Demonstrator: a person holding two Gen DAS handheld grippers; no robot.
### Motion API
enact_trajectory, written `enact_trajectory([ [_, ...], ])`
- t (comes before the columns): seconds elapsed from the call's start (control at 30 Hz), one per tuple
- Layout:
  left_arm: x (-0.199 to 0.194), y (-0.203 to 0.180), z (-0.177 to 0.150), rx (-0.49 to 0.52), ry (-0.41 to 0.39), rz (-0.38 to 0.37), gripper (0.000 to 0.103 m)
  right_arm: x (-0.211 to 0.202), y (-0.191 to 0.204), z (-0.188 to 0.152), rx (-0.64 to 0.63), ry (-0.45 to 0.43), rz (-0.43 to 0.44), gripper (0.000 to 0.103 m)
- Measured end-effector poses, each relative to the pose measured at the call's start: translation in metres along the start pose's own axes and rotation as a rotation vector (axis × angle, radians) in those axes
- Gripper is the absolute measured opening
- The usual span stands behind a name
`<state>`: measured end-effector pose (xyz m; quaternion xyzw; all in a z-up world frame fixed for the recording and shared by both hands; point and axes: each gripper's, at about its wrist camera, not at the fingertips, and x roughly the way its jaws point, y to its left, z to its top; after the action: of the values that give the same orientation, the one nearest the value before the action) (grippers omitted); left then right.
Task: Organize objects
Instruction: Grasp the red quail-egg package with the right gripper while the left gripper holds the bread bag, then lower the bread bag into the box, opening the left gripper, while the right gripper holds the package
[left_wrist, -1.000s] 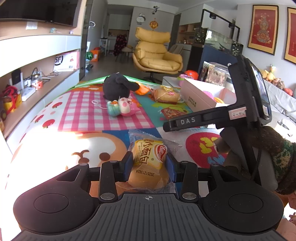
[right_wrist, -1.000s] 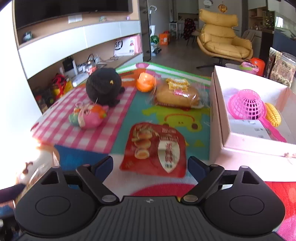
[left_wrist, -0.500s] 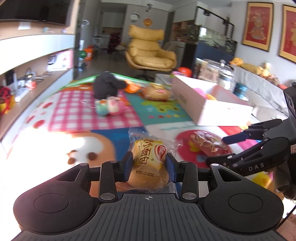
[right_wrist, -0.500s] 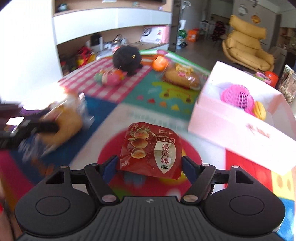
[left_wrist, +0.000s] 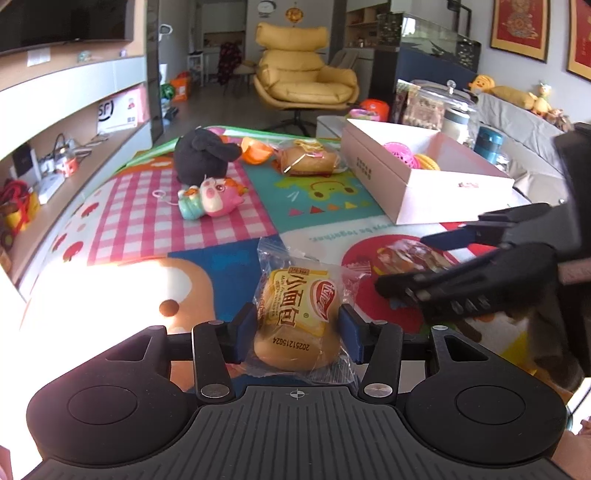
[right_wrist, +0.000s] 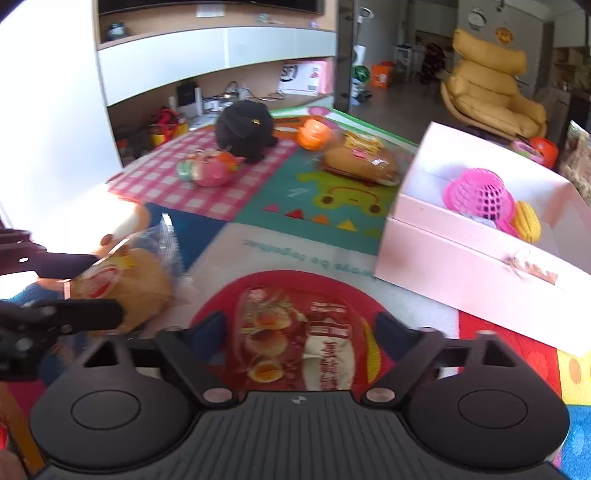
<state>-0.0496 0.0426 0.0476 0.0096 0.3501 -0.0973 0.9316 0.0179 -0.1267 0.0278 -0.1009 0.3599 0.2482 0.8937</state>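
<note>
The left hand-held gripper (left_wrist: 297, 334) has the bun (left_wrist: 295, 325) between its pads, and its jaws are opening. The right hand-held gripper (right_wrist: 295, 328) is closing around the red bag (right_wrist: 295, 343), not pressing it yet. Both lie on the mat (left_wrist: 325, 192) near the box (left_wrist: 417, 184).

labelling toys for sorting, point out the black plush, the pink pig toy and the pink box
black plush (left_wrist: 201, 157), left wrist view, middle of its body
pink pig toy (left_wrist: 218, 195), left wrist view, its face
pink box (left_wrist: 384, 181), left wrist view, near side wall
</note>
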Motion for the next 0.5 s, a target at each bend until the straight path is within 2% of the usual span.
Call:
enact_trajectory([
  [0.1, -0.002, -0.008, 0.001, 0.023, 0.009, 0.011, 0.049, -0.017, 0.003, -0.008, -0.039, -0.014, -0.005, 0.073],
  [0.17, -0.009, -0.017, 0.003, 0.042, 0.014, -0.035, 0.047, -0.034, -0.002, -0.013, -0.034, -0.015, 0.007, 0.073],
  [0.23, -0.017, -0.03, 0.005, 0.063, -0.005, -0.074, 0.044, -0.056, -0.008, -0.019, -0.035, -0.053, 0.019, 0.073],
  [0.3, -0.023, -0.044, 0.015, 0.093, -0.035, -0.08, 0.044, -0.08, -0.016, -0.025, -0.037, -0.114, 0.003, 0.073],
  [0.43, -0.027, -0.075, 0.065, 0.141, -0.142, -0.097, 0.044, -0.114, -0.041, -0.036, -0.004, -0.216, -0.051, 0.073],
  [0.5, -0.02, -0.091, 0.096, 0.133, -0.222, -0.136, 0.044, -0.12, -0.054, -0.04, 0.029, -0.24, -0.08, 0.073],
])
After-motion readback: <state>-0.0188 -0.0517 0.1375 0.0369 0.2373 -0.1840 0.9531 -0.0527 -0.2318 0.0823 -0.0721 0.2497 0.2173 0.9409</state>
